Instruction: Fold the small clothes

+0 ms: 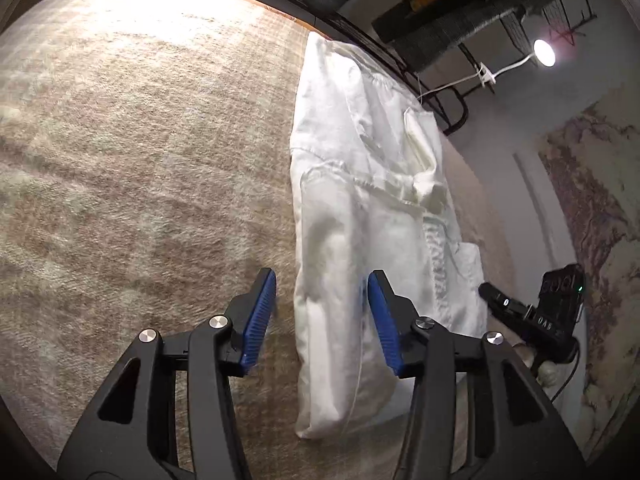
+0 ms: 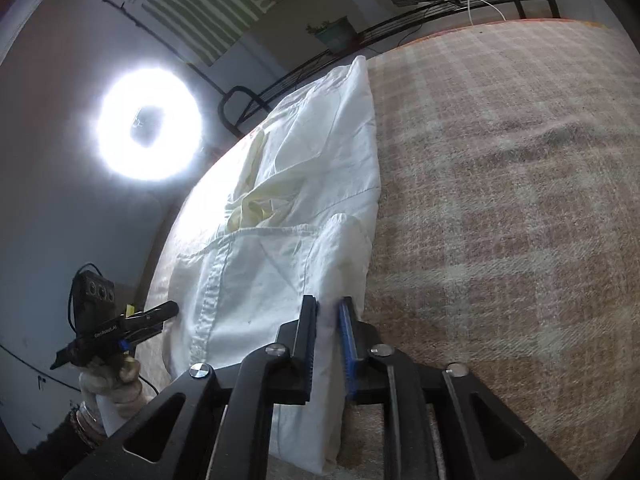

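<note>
Two grippers work on one white garment (image 1: 360, 216), which lies partly folded into a long strip on a plaid blanket (image 1: 140, 184), near the blanket's edge.

Nearest us in the right wrist view, our right gripper (image 2: 329, 316) has its fingers (image 2: 347, 328) drawn nearly together on the garment's near folded edge, with white cloth pinched between the pads. From the left wrist view, our left gripper (image 1: 322, 304) hangs over the strip's other end with its fingers (image 1: 260, 312) spread wide; one sits over bare blanket, the other over the cloth, and they hold nothing. Whether either pad touches the fabric we cannot tell.

To do this step well, we judge that we should close the left fingers on the matching edge, then lift both ends level and carry them over together, so the layers stay aligned and the seam does not twist.

Farther along the strip, loose cream-coloured fabric (image 2: 256, 204) bunches near the middle; it may need smoothing. Beyond the blanket's edge a ring light (image 2: 149, 124) glares.
</note>
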